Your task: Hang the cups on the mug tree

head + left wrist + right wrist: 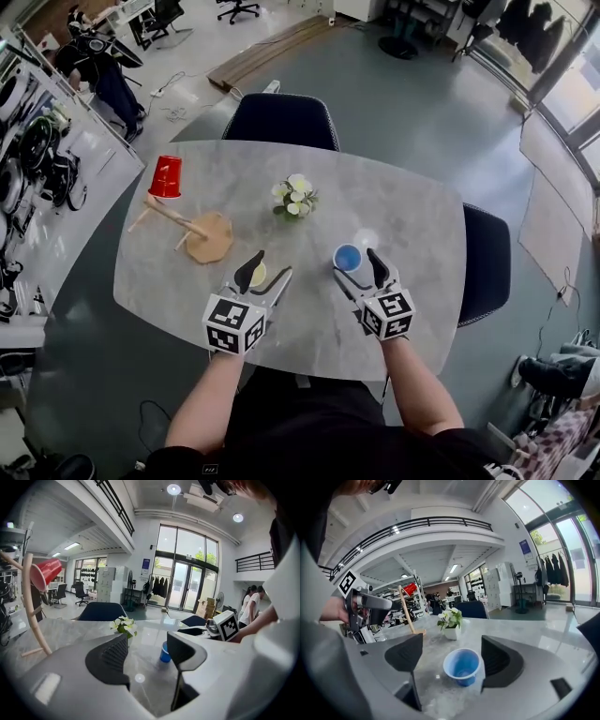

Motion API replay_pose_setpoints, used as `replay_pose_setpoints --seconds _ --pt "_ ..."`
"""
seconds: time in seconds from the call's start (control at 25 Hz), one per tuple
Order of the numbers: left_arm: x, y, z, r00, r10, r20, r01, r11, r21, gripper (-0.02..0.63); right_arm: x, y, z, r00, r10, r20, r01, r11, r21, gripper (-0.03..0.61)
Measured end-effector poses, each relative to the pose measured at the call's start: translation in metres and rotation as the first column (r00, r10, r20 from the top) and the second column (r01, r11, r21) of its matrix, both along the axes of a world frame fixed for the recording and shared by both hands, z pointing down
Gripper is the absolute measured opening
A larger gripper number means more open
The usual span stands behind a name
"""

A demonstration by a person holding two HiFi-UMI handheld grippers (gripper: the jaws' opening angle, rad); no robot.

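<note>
Right gripper (452,645) spread wide — blue cup (461,667) between jaws, left gripper (147,644) parted

Large open hall, grey floor (422,103). Grey marbled bench (412,206), rounded corners. Dark blue chair (281,120) at far side, second chair (487,262) at right. Tall glass doors (187,581) in far wall, daylight coming through; hanging coats (159,587) just left of them. Round ceiling lights (173,489) lit. Mezzanine railing (422,524) overhead. Shelves (33,159) with gear along left wall. Office chair (236,7) far off. Wood planks (272,52) lying on floor.
</note>
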State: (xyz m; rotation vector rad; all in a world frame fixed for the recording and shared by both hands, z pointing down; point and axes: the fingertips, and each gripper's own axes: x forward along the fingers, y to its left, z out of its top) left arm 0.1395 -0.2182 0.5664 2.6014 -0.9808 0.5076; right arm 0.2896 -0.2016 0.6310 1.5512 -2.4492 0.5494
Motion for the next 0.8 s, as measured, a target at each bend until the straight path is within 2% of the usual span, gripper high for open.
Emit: replay_pose_setpoints --seconds 0.4,0.64,0.8 --pt "0.004 -0.002 0.006 1.0 -0.021 0.02 0.022 0.999 -0.023 0.261 0.001 -0.005 0.041 0.999 -0.018 -0.041 0.016 0.998 -0.055 0.353" --pt "-0.01 0.0 0.006 0.998 -0.045 0.046 0.047 0.998 -0.033 0.258 -0.001 -0.012 0.066 0.998 -0.009 -0.057 0.004 0.995 -0.098 0.353" --pt "-0.018 0.002 0.006 0.997 -0.062 0.055 0.064 0.997 -0.034 0.255 0.001 -0.015 0.084 0.994 -0.012 -0.109 -0.002 0.992 -0.124 0.353"
